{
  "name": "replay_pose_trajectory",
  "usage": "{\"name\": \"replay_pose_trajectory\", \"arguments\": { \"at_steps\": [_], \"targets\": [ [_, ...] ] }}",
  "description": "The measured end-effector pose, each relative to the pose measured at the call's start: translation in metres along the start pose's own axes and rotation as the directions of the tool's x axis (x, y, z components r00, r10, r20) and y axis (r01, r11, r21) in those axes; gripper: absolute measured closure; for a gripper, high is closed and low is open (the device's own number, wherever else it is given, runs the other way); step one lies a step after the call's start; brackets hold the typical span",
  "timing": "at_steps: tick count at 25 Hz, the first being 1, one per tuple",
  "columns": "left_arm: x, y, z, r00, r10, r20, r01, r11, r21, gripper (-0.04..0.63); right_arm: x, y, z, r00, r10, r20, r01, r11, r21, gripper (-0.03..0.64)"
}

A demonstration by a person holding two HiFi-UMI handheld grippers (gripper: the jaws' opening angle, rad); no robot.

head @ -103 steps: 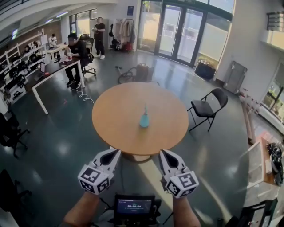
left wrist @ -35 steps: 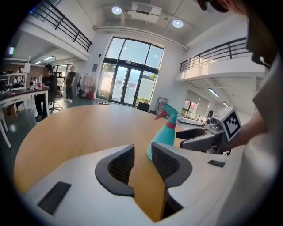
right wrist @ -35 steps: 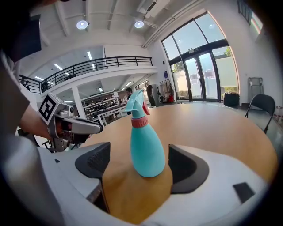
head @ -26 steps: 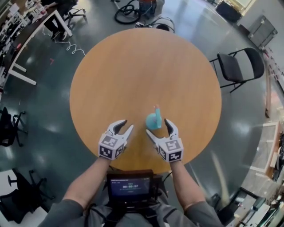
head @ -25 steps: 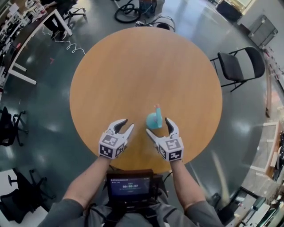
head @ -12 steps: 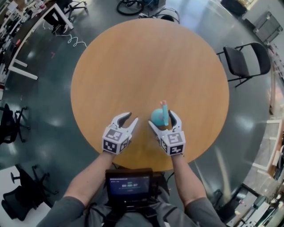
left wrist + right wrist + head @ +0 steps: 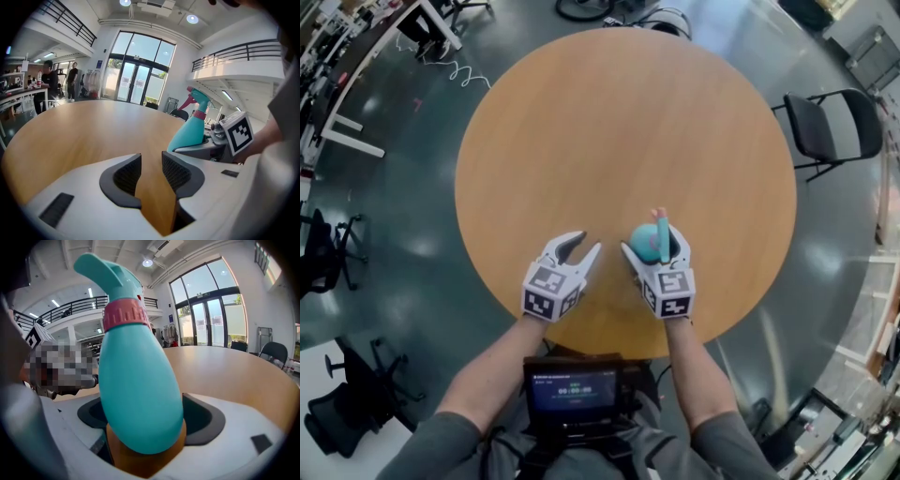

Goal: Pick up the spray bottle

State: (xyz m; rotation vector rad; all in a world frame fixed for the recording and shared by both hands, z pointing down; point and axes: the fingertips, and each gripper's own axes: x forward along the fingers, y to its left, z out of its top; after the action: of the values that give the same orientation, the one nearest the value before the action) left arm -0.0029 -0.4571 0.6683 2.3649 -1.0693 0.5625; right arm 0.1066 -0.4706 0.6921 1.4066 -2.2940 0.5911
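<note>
In the right gripper view, the right gripper [image 7: 143,420] pinches the belly of the tilted teal plastic spray bottle with a pink collar [image 7: 138,380], which covers most of both pads. Only the head view places it near the person's edge of the round wooden table [image 7: 619,122]. The left gripper [image 7: 151,163] is slightly spread over bare wood. I cannot tell whether the bottle's base touches the table.
</note>
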Motion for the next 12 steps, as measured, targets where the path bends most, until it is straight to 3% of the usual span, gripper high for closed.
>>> {"name": "replay_pose_trajectory", "arguments": {
  "at_steps": [12],
  "targets": [
    [-0.0086, 0.0053, 0.0101, 0.999, 0.013, 0.035, -0.013, 1.0, 0.0, 0.454, 0.0033, -0.0043, -0.0021, 1.0, -0.006, 0.003, 0.006, 1.0, 0.019, 0.166]
  ]
}}
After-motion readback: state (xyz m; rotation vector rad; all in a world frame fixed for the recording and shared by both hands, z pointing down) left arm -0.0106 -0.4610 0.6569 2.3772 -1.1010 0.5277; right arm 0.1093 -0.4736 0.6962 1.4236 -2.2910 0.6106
